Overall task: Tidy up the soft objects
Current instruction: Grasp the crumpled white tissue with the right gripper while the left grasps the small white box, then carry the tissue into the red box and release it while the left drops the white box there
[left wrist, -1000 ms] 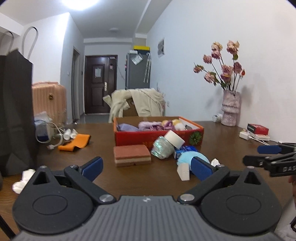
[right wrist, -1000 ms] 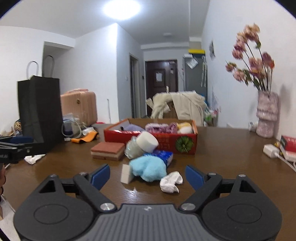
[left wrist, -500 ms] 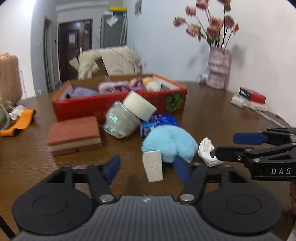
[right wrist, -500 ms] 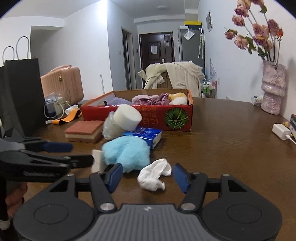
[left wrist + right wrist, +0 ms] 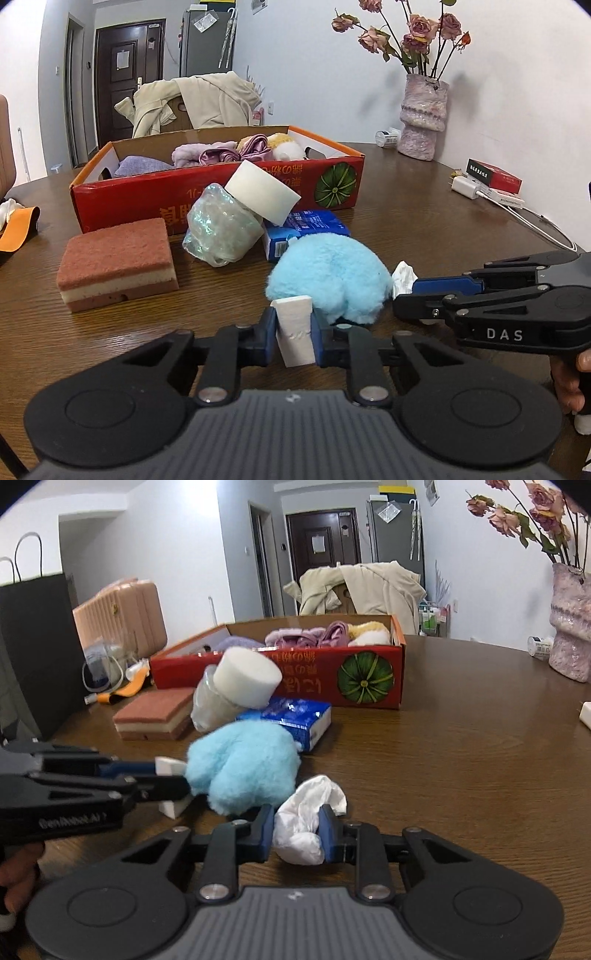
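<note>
My left gripper (image 5: 294, 334) is shut on a small white foam block (image 5: 296, 334) standing on the table, right in front of a fluffy light-blue ball (image 5: 328, 280). My right gripper (image 5: 297, 830) is shut on a crumpled white tissue (image 5: 306, 819) just right of the blue ball (image 5: 242, 766). Behind them lie a blue tissue pack (image 5: 306, 230), a shiny clear bundle (image 5: 221, 230) with a white foam cylinder (image 5: 262, 197) on it, and a pink layered sponge (image 5: 116, 264). A red cardboard box (image 5: 129, 201) behind holds soft purple and yellow items.
A pink vase of dried roses (image 5: 423, 118) stands at the back right. A charger and cable (image 5: 480, 194) and a red packet (image 5: 495, 177) lie at the right edge. A black paper bag (image 5: 33, 646) and an orange strap (image 5: 18, 229) are on the left.
Both grippers moved forward and down to the table. The left closed on the white foam block and the right closed on the white tissue.
</note>
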The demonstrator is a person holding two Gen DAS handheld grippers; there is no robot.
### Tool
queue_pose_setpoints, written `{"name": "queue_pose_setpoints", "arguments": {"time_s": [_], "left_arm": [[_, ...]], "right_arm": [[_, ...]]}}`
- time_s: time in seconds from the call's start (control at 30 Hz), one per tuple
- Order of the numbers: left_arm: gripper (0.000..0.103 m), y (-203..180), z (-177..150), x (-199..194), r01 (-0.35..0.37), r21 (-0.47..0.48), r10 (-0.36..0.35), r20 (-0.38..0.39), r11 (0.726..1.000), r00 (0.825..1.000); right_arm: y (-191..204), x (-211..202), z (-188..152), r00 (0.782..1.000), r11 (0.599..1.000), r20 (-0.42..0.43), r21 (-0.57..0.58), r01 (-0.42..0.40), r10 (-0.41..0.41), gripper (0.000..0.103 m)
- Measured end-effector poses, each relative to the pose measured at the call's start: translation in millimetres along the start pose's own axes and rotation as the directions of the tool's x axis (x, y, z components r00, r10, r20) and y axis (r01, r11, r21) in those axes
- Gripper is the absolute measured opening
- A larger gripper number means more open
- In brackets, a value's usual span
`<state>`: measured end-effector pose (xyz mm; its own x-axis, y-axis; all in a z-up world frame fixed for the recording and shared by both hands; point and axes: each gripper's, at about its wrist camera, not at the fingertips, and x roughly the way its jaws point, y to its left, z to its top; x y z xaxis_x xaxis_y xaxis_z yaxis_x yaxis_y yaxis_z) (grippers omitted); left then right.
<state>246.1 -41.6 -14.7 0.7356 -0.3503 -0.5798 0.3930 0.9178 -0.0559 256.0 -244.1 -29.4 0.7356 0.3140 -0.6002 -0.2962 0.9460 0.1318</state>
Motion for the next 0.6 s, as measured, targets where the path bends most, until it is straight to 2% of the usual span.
{"name": "queue_pose_setpoints", "arguments": {"time_s": [0.13, 0.37, 0.6], "left_arm": [[0.019, 1, -2, -16, 0.004, -0.003, -0.004, 0.02, 1.0, 1.0], [0.019, 3, -12, -67, -0.017, -0.022, 0.019, 0.094, 1.0, 0.995], [0.019, 1, -19, -106, -0.031, -0.034, 0.036, 0.163, 0.999, 0.986]], "right_arm": [[2, -8, -1, 1.0, 1.0, 0.003, -0.001, 0.012, -0.012, 0.017], [11, -42, -7, 0.998, 0.999, 0.059, 0.002, 0.034, -0.034, 0.016], [32, -78, -12, 0.991, 0.999, 0.131, -0.032, 0.017, -0.012, 0.016]]}}
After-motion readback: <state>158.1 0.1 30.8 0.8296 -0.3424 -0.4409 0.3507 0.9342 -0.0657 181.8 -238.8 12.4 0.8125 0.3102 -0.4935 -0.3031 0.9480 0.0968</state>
